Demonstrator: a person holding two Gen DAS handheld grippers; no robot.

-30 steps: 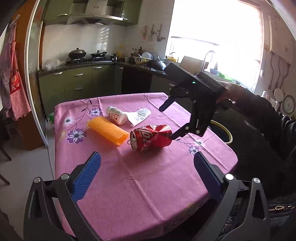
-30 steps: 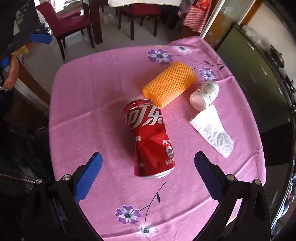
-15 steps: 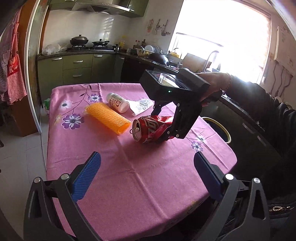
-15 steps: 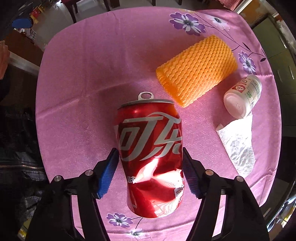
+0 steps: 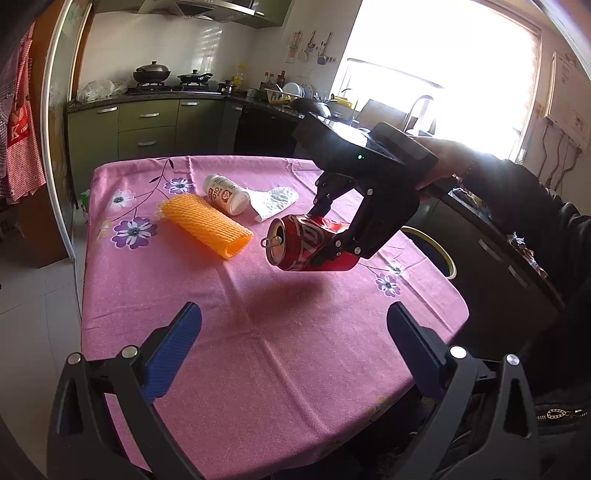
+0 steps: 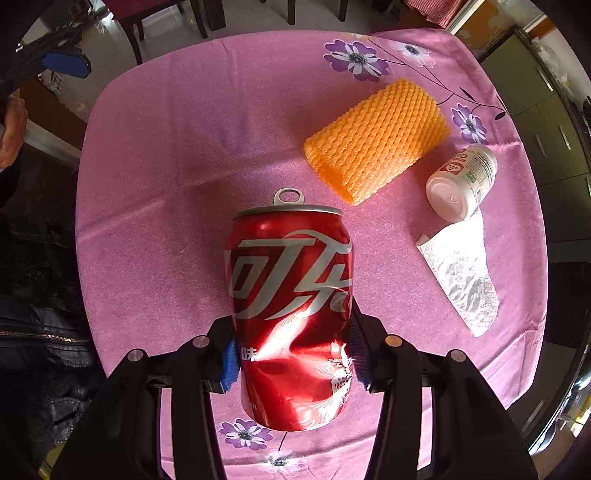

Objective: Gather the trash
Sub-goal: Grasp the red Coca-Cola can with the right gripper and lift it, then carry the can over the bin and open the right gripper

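A dented red soda can (image 6: 291,280) lies on its side near the middle of the pink tablecloth (image 5: 258,350). My right gripper (image 6: 293,354) points down over it, jaws closing, blue pads pressed on the can's two sides near its base. In the left wrist view the can (image 5: 303,240) sits under the right gripper (image 5: 328,236); whether it rests on the cloth or hangs just above it I cannot tell. My left gripper (image 5: 291,343) stands open and holds nothing, over the table's near edge. An orange foam net (image 6: 376,140), a white bottle (image 6: 461,181) and a crumpled white wrapper (image 6: 461,280) lie beyond the can.
A round bin with a yellow rim (image 5: 439,247) stands beside the table's right edge. Green kitchen cabinets (image 5: 147,125) and a counter run behind. A sleeve (image 5: 517,199) reaches in from the right. Chairs (image 6: 177,14) stand past the table's far side in the right wrist view.
The right gripper came down over the can, and its jaws went from wide open to pressing on the can's sides. The left gripper sank slightly and stays open.
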